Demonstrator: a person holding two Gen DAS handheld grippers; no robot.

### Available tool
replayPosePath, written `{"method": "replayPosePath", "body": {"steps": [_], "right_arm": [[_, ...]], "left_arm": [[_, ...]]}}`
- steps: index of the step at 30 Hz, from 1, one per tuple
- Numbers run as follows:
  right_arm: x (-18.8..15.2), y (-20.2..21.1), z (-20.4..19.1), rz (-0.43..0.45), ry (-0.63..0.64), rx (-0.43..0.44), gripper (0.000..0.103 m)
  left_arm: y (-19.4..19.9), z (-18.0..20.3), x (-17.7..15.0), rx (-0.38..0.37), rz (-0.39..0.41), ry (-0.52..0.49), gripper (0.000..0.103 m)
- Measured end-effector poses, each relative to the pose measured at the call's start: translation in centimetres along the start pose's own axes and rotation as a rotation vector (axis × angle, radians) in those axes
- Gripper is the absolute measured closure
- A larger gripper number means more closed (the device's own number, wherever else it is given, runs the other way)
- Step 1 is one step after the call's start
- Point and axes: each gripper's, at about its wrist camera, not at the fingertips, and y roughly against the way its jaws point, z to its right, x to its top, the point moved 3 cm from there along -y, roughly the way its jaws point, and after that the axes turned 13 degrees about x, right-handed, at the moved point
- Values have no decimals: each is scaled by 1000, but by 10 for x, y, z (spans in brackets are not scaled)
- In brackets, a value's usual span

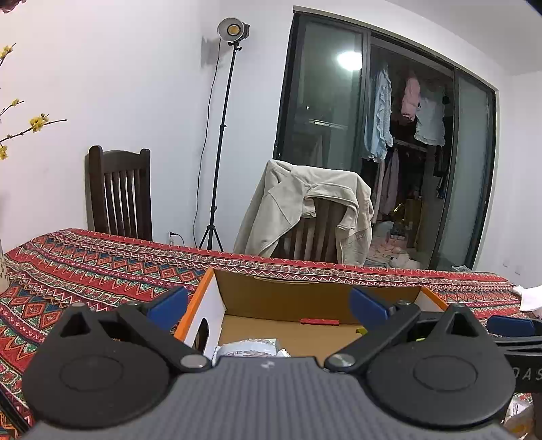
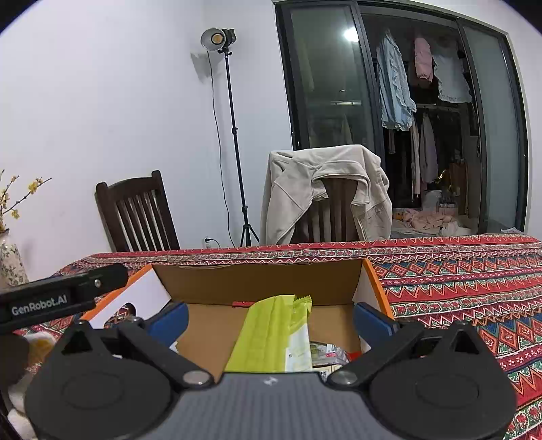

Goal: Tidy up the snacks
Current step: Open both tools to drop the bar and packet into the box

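Both claws, left (image 1: 269, 304) and right (image 2: 271, 320), spread wide, tilted slightly down over cardboard box (image 2: 261, 274).

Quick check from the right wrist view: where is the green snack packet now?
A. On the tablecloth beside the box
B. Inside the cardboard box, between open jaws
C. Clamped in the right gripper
B: the green snack packet lies in the cardboard box, untouched by the right gripper, whose jaws stand wide apart.

Even, bright indoor light from a stand lamp (image 1: 233, 30); fisheye-bowed edges, dark corners.

Home dining room, patterned tablecloth (image 2: 457, 270), wooden chairs (image 2: 139, 216), laundry (image 2: 396, 88) hung behind glass doors
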Motion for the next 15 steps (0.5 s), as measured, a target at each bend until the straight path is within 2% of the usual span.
{"method": "replayPosePath", "body": {"steps": [6, 11, 15], "right_arm": [[6, 16, -6, 23, 19, -7, 0], [15, 35, -15, 50, 44, -4, 0], [21, 51, -22, 60, 67, -3, 0]], "left_arm": [[10, -2, 9, -10, 5, 20, 0], [29, -4, 26, 14, 25, 18, 0], [47, -11, 37, 1, 37, 19, 0]]}}
